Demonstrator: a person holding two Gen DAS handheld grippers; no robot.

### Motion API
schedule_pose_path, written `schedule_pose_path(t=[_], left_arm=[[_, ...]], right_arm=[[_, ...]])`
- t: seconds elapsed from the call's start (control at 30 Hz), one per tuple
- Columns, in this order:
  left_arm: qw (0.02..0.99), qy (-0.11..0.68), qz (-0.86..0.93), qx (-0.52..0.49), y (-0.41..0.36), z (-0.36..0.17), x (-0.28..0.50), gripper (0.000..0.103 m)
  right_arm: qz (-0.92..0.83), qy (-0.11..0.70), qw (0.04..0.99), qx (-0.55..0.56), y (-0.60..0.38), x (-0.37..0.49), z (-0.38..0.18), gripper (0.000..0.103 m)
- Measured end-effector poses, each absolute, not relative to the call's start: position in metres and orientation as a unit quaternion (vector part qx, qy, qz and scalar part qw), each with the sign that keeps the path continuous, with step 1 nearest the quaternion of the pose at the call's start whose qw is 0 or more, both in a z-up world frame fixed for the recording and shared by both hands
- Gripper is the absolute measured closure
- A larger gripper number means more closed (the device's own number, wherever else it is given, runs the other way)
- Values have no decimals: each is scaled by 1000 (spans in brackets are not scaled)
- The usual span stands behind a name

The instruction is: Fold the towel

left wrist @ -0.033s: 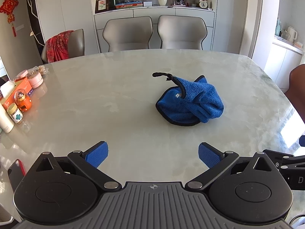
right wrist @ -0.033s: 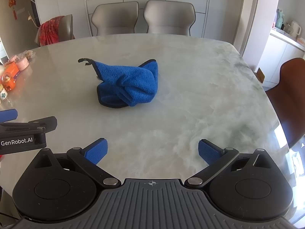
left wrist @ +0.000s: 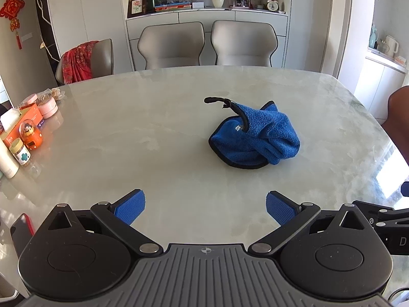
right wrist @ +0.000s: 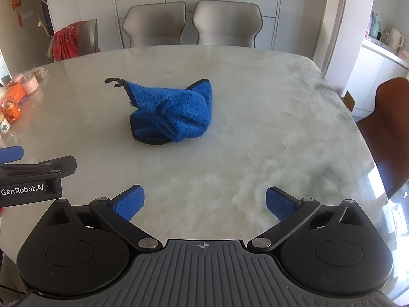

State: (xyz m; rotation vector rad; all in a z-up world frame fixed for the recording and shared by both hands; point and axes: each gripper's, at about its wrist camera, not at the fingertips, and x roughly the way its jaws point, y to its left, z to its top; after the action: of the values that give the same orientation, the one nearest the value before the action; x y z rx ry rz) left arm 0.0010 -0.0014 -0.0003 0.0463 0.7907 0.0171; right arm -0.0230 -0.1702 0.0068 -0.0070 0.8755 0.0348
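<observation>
Towel: crumpled blue terry towel with black trim (left wrist: 255,138) is lying mid-bench on the pale marble bench (left wrist: 153,133).
Left gripper (left wrist: 205,208): hovering short of it, jaws apart, empty.
Right gripper (right wrist: 204,204): likewise gaping, empty.

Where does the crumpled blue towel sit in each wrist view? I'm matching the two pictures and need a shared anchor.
Left wrist view: the blue towel lies right of centre on the marble table.
Right wrist view: the blue towel lies left of centre, mid-height.
Shared landmark: the two grey chairs behind the table's far edge.
</observation>
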Motion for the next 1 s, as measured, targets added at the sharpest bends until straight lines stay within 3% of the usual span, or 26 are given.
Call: schedule_pose_path(t=[1.0], left_arm=[[923, 384, -3, 23, 18, 1, -11, 0]], right_arm=[[18, 432, 902, -4, -172, -22, 4, 1]])
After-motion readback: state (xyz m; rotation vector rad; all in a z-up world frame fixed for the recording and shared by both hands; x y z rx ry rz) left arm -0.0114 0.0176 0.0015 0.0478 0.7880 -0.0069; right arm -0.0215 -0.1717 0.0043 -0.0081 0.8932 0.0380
